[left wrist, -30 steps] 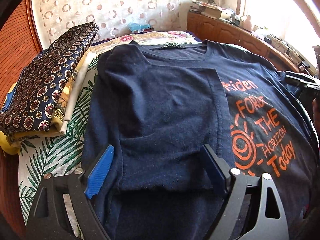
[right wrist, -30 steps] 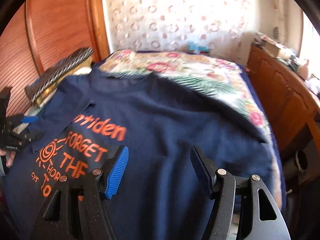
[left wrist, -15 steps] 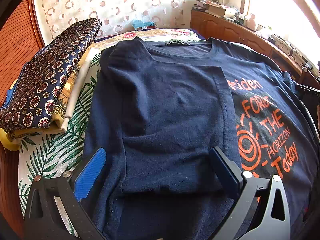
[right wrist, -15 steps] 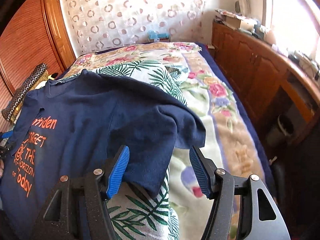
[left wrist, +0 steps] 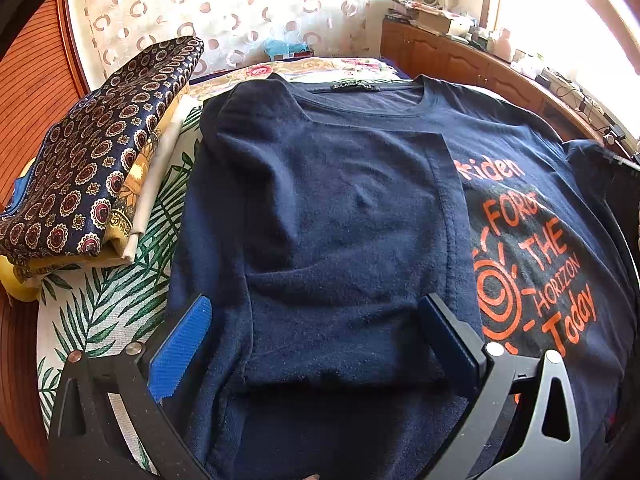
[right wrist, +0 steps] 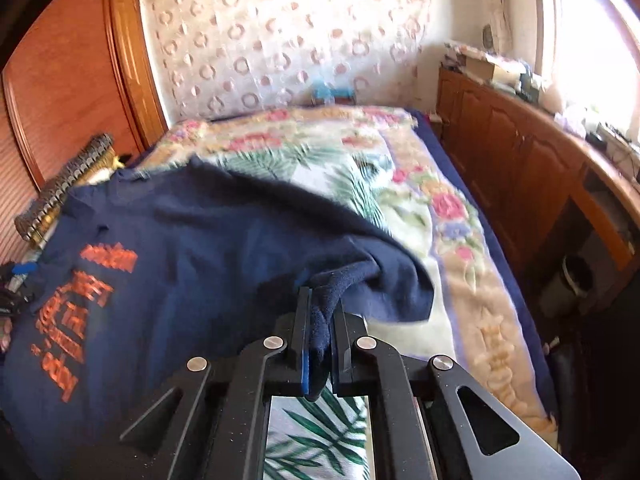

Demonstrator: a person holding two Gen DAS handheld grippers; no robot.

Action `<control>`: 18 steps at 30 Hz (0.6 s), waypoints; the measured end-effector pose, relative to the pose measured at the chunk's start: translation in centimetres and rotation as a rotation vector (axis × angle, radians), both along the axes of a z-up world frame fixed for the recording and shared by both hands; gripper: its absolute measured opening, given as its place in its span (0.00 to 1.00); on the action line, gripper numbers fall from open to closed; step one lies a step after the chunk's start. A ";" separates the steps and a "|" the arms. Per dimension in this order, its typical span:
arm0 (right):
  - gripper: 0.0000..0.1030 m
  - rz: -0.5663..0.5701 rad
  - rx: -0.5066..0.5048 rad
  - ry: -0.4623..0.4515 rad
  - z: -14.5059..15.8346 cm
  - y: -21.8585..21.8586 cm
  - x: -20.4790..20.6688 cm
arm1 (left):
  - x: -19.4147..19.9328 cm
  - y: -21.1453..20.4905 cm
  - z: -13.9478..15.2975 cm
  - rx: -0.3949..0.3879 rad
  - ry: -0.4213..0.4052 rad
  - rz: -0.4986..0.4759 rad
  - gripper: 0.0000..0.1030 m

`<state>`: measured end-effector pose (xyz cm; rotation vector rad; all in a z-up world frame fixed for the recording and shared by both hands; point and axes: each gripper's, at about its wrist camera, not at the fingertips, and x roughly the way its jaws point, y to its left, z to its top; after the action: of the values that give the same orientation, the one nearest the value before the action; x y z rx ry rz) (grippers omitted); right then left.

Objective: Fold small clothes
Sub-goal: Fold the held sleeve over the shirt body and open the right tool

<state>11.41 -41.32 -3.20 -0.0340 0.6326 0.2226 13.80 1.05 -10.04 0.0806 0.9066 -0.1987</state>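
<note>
Navy T-shirt [left wrist: 340, 240] flat on bed [right wrist: 460, 240], one side already folded over front toward print. Left gripper [left wrist: 316, 344] jaws spread wide, holding nothing, poised over folded panel. Right gripper [right wrist: 320, 320] jaws clamped on bunched sleeve edge [right wrist: 344, 280] near bed's window-side edge. Step: second side fold. Next move likely: carry sleeve across print, lay flat over first fold.

Right tool [right wrist: 319, 322] clamped on navy T-shirt [right wrist: 192, 272] sleeve edge; shirt spread over floral bed [right wrist: 452, 240]; frame blurred.
</note>
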 end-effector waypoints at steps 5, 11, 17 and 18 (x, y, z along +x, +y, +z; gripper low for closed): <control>0.06 0.091 -0.024 -0.038 1.2 3.2 -1.2 | -0.3 0.2 0.2 -0.014 -0.006 0.009 1.00; 0.06 0.206 -0.016 0.019 -0.5 6.2 -1.9 | -1.4 0.5 1.7 -0.020 -0.092 0.023 1.00; 0.06 0.216 -0.074 0.079 -2.5 7.1 -1.2 | -2.9 0.2 3.5 -0.044 -0.185 -0.002 1.00; 0.06 0.216 -0.076 0.084 -2.5 7.3 -1.2 | -3.1 0.1 3.8 -0.050 -0.194 -0.006 1.00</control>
<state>10.20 -34.00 -5.69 -0.1673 0.7216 0.4106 10.68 1.11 -6.28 0.0547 0.7074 -0.2151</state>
